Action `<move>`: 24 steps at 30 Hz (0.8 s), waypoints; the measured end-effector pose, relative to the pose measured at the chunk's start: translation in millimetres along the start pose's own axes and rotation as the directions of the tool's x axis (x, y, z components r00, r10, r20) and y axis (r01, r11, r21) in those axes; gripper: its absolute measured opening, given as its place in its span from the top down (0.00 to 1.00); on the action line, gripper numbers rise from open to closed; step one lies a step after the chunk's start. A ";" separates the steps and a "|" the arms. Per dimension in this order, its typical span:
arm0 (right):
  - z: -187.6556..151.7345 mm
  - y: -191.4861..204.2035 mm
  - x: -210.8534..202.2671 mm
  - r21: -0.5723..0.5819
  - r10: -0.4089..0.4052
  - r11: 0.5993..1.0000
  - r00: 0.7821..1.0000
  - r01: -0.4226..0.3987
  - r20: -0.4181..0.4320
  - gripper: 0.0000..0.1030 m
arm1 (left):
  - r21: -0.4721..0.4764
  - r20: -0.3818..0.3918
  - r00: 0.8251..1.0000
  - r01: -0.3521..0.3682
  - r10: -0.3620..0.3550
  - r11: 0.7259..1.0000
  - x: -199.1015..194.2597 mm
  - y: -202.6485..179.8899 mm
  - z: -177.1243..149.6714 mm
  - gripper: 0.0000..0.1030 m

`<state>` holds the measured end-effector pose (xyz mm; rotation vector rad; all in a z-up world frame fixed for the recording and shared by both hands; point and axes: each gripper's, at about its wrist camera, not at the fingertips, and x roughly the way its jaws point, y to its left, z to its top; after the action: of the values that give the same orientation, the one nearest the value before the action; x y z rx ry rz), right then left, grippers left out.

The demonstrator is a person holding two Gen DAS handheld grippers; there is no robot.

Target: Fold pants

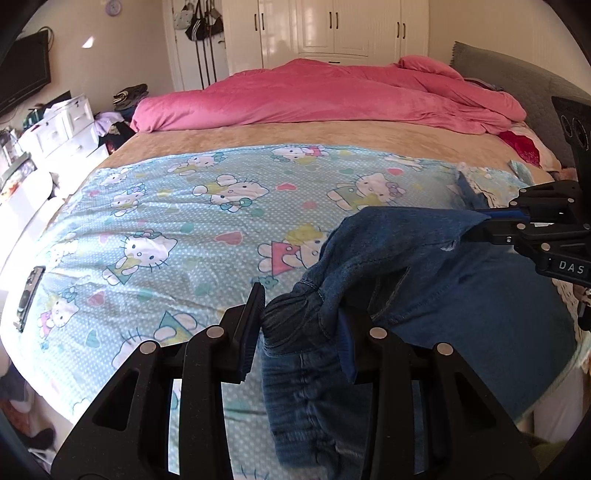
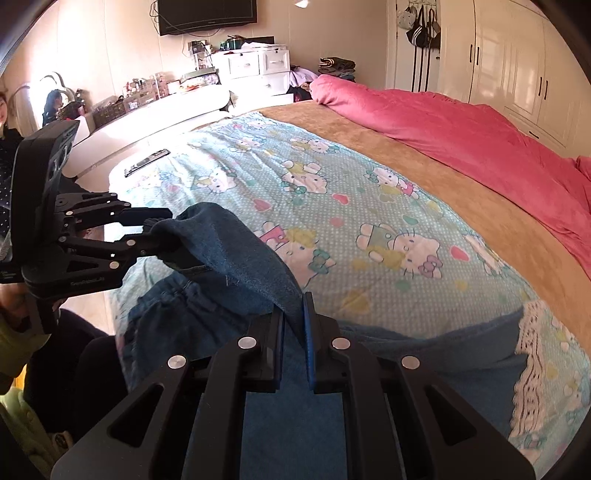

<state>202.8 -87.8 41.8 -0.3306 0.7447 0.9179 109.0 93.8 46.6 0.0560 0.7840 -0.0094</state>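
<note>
Right now your left gripper [image 1: 301, 328] is clamped on the gathered waistband of the denim pants [image 1: 424, 295], the bunched elastic pressed between its pads. Your right gripper [image 2: 293, 332] has its jaws pinched together on a thin edge of the same pants, further along the fabric. Between your two grips the denim hangs raised in a fold, while the rest of the pants lies flat on the near part of the cartoon-cat sheet [image 1: 221, 206]. Near that sheet's left edge lies a phone [image 1: 29, 295]. Beyond the sheet runs a tan blanket [image 1: 295, 136], then a heaped pink duvet [image 1: 332, 92], then white wardrobes [image 1: 332, 29]
</note>
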 end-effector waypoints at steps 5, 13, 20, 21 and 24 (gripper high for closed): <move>-30.8 29.9 -18.1 -0.019 0.019 1.000 1.000 -0.019 0.001 0.92 | 0.008 -0.007 1.000 0.022 -0.022 1.000 -13.2 -3.1 -26.2 0.73; -66.3 75.6 -28.5 -0.039 0.049 0.998 0.999 -0.049 -0.023 0.92 | -0.001 -0.036 0.999 0.022 -0.022 1.000 -20.0 -2.2 -63.3 0.72; -86.2 105.5 -28.2 -0.045 0.094 0.994 0.993 -0.097 -0.077 0.92 | 0.012 -0.089 0.996 -0.001 0.002 1.000 -18.4 0.5 -86.5 0.63; -88.4 109.0 -27.7 -0.049 0.096 0.994 0.992 -0.101 -0.085 0.92 | -0.006 -0.096 0.995 0.003 -0.004 1.000 -18.6 3.3 -88.8 0.63; -98.1 124.1 -23.8 -0.086 0.085 0.992 0.990 -0.095 -0.113 0.92 | -0.034 -0.098 0.995 0.021 -0.024 0.999 -22.0 9.2 -93.0 0.60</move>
<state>49.9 -84.3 -5.0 -0.4331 0.8255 1.0270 28.1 107.7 -3.2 0.0167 0.8834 -0.0148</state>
